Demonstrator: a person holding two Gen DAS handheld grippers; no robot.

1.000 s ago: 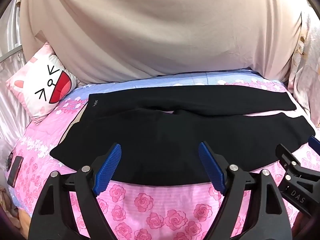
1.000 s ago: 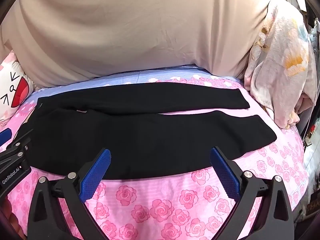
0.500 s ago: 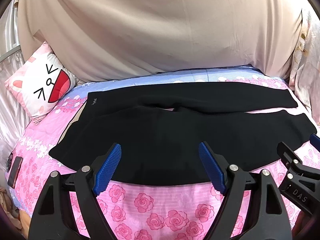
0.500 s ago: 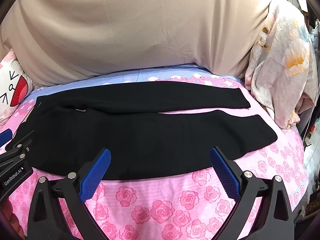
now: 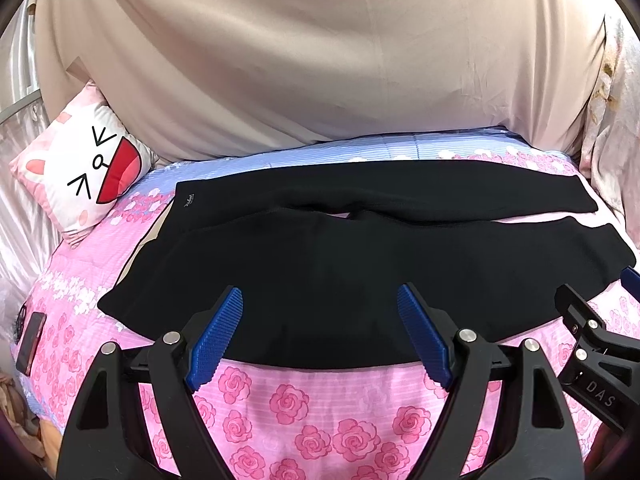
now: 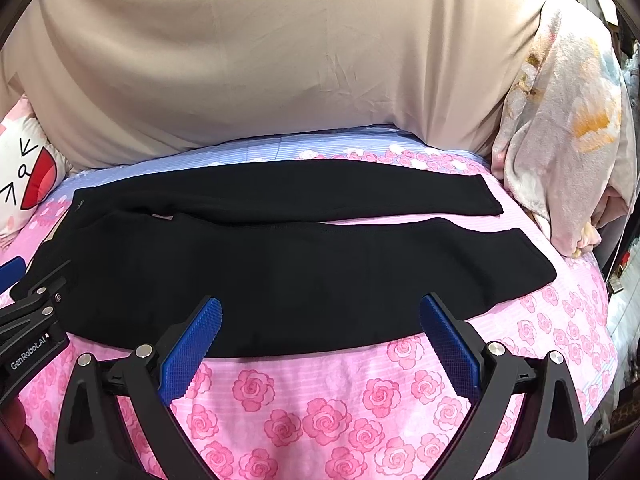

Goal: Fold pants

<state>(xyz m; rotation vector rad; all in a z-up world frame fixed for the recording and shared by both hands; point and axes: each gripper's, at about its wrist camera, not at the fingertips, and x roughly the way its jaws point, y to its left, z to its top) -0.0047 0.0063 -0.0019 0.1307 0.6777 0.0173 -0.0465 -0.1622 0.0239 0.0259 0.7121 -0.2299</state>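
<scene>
Beige sheeting (image 5: 320, 60) fills the backdrop behind the bed (image 5: 320, 408), whose cover is pink with roses. Black pants (image 5: 340, 280) lie flat across it, waistband left, both legs running right, the nearer leg partly overlapping the farther. A floral blanket (image 6: 560, 152) is heaped at the bed's right end; a cartoon-face pillow (image 5: 88, 176) sits at the left. Left claw (image 5: 320, 334) and right claw (image 6: 320, 340) hover wide apart over the near hem, gripping nothing. A dark phone-like object (image 5: 30, 340) is hard to identify.
</scene>
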